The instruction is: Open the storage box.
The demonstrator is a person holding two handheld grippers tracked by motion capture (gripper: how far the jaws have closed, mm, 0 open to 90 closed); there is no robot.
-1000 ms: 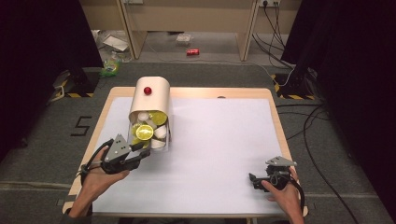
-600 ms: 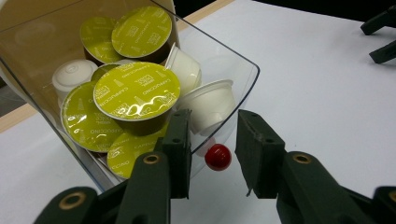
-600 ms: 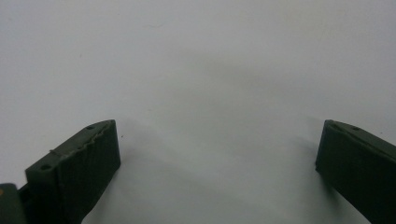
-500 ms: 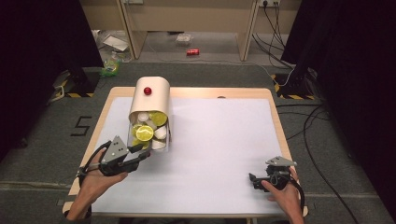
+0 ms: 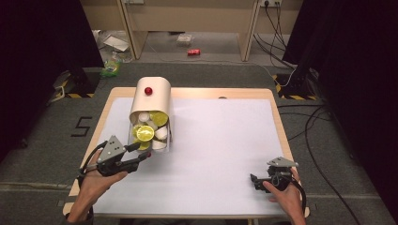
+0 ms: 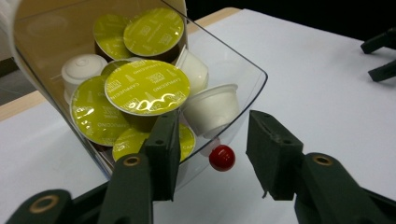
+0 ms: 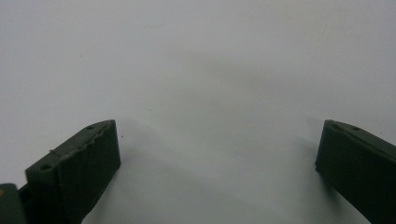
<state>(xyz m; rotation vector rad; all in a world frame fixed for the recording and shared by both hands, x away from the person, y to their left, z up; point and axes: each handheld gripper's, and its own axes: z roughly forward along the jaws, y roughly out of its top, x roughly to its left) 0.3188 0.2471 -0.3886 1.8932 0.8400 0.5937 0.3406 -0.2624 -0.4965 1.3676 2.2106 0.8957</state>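
Wooden table [image 5: 277,101], white sheet [image 5: 220,140], capsule dispenser [image 5: 151,101]

Clear-fronted capsule dispenser [image 5: 151,101] with red knob [image 6: 221,157], full of lime-lidded and white capsules [image 6: 147,87], table's left.

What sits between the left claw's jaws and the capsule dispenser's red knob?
Nothing: in the left gripper view the open left claw faces the red knob across bare white table.

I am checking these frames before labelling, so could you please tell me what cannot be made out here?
- Capsule dispenser: its top is cut off by the left gripper view's upper edge.
- Lowest yellow-lidded capsule: partly hidden behind the left claw, left gripper view.
- Capsule lid print: too small to read, high view.
- Right claw: its tips are too small to judge, high view.
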